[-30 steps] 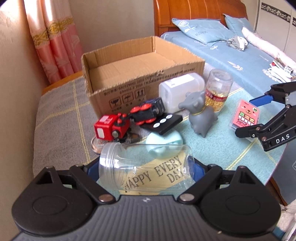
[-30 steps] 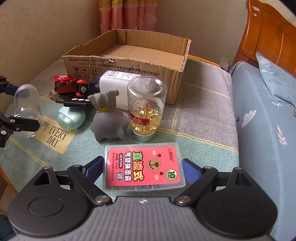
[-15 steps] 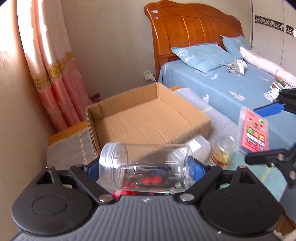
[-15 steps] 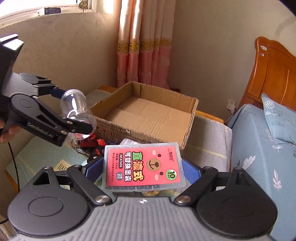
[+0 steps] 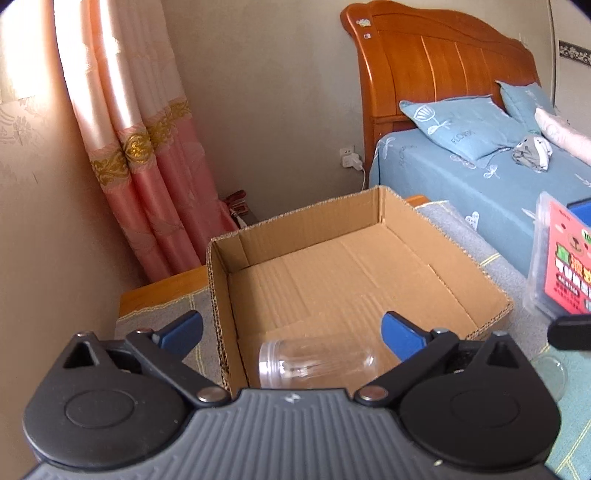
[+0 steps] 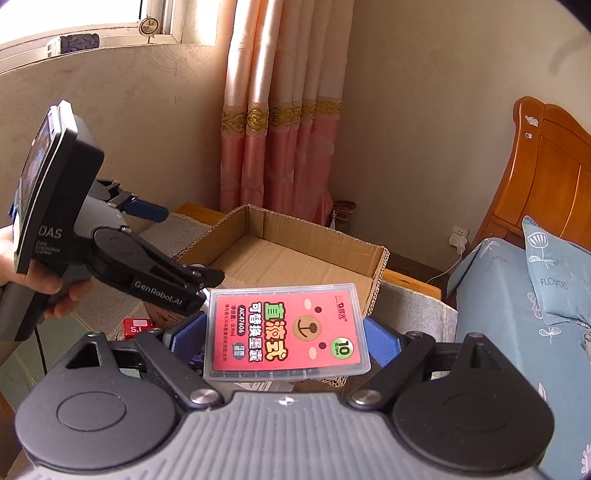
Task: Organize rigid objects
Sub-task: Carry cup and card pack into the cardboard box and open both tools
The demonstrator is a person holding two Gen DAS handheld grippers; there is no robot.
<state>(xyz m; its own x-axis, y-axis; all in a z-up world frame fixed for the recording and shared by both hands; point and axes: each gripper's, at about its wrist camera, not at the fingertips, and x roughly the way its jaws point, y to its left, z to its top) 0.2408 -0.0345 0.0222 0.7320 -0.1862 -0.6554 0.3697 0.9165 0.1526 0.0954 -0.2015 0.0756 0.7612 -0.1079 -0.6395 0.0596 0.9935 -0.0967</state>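
Cardboard box [image 5: 354,273] lies open-topped (only a clear jar [image 5: 317,363] inside).

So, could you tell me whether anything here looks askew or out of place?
Only mildly: the clear jar lies on its side in the cardboard box, not upright. The pink case sits slightly tilted in the right gripper.

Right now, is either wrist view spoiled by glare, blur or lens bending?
Left wrist view: curtain washed out by backlight, clear jar in the box stays sharp, corners vignetted. Right wrist view: window blown out, red case in the right claw crisp, headboard bowed by the fisheye.
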